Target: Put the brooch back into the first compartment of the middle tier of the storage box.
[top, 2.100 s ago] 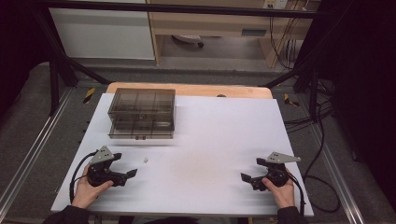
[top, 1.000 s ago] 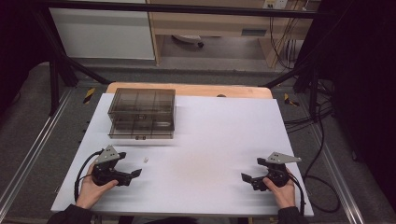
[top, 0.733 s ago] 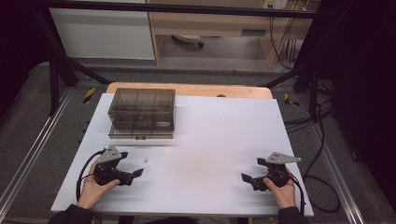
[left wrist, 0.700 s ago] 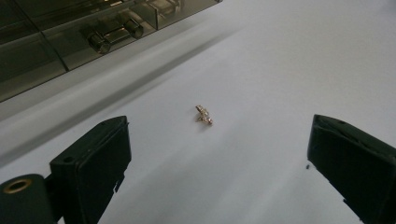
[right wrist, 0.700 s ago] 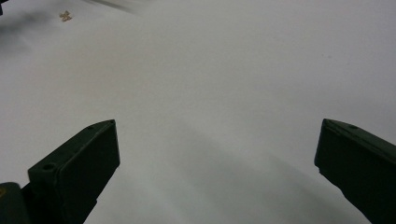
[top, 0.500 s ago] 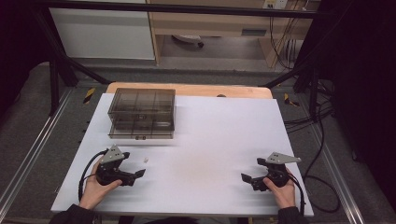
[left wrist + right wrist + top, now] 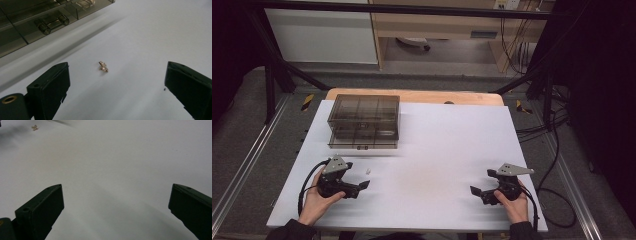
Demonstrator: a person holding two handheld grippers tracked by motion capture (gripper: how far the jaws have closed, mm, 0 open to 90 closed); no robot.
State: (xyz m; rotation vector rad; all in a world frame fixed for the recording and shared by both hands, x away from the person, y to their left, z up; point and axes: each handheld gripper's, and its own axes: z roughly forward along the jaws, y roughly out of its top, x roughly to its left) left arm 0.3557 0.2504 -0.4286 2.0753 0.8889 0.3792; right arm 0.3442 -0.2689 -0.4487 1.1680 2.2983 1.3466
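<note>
Our left gripper [image 7: 116, 85] has its two black jaws wide apart and holds nothing; between them, a little ahead on the table, lies the small gold-coloured metal ornament [image 7: 103, 66], a knobbly piece shaped somewhat like a bow. We judge the work to be only at its start: the ornament is not yet grasped, so the picking and whatever comes after are left. Our right gripper [image 7: 115, 205] is also wide open and empty, resting well apart at the right side. The white table top [image 7: 447, 145] looks smooth and matte. Behind the ornament stands the smoky transparent plastic organiser box [image 7: 364, 121], with square compartments and what seems a drawer handle in front.
</note>
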